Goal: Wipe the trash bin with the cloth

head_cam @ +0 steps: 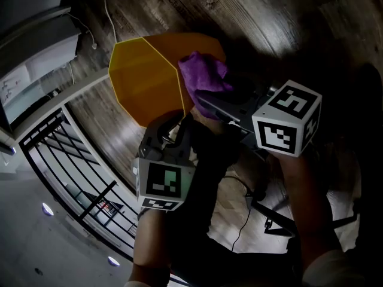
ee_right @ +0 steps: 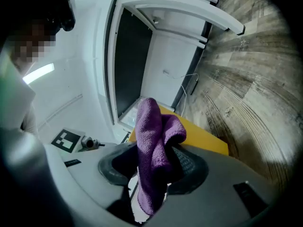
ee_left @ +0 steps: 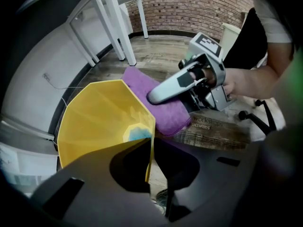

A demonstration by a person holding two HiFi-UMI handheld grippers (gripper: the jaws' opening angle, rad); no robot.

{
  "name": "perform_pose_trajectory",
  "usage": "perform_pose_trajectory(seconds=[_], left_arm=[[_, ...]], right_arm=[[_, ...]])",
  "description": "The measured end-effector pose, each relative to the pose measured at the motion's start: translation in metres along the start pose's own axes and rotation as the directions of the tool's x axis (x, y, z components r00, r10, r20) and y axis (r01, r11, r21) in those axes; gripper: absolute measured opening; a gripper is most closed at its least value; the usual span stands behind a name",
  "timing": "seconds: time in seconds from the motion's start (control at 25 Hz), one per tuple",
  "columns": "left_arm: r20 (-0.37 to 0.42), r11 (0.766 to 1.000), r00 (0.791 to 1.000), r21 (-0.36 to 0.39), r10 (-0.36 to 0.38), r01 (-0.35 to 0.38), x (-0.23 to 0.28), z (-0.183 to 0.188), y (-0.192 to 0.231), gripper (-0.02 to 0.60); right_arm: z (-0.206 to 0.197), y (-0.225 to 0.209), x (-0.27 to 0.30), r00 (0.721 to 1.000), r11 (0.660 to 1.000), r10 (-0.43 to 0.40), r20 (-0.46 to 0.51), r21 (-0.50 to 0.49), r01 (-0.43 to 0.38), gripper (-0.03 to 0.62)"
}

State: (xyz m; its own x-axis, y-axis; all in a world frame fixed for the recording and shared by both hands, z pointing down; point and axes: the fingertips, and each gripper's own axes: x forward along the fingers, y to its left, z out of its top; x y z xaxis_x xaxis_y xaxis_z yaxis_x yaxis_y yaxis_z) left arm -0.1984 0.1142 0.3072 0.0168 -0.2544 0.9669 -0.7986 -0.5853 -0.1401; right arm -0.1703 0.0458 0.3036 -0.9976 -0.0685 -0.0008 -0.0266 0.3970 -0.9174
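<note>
Wood floor (head_cam: 287, 17): one yellow bin (head_cam: 143, 79), left tongs (head_cam: 181, 123) clamp it; right tongs (ee_right: 154, 169) grip one cloth (head_cam: 206, 76).

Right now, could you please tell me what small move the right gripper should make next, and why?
Probably drag the right gripper and its purple cloth along the outer wall of the yellow trash bin. Its jaws are shut on the cloth, which lies against the bin's outer side near the rim, while the left gripper pinches the rim and seems to steady it.
</note>
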Motion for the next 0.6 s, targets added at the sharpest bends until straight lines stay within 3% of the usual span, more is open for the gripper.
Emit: perform_pose_trajectory(seconds=[0.2, 0.6], left_arm=[[0.009, 1.000, 1.000, 0.000, -0.007, 0.007, -0.001, 0.001, -0.001, 0.021], [0.012, 0.998, 0.998, 0.031, -0.057, 0.057, -0.002, 0.001, -0.016, 0.015]], right_arm=[[-0.011, -0.024, 0.004, 0.999, 0.998, -0.042, -0.014, 0.048, 0.043, 0.167], [-0.048, -0.091, 0.000, 0.972, 0.975, -0.203, -0.114, 0.068, 0.212, 0.167]])
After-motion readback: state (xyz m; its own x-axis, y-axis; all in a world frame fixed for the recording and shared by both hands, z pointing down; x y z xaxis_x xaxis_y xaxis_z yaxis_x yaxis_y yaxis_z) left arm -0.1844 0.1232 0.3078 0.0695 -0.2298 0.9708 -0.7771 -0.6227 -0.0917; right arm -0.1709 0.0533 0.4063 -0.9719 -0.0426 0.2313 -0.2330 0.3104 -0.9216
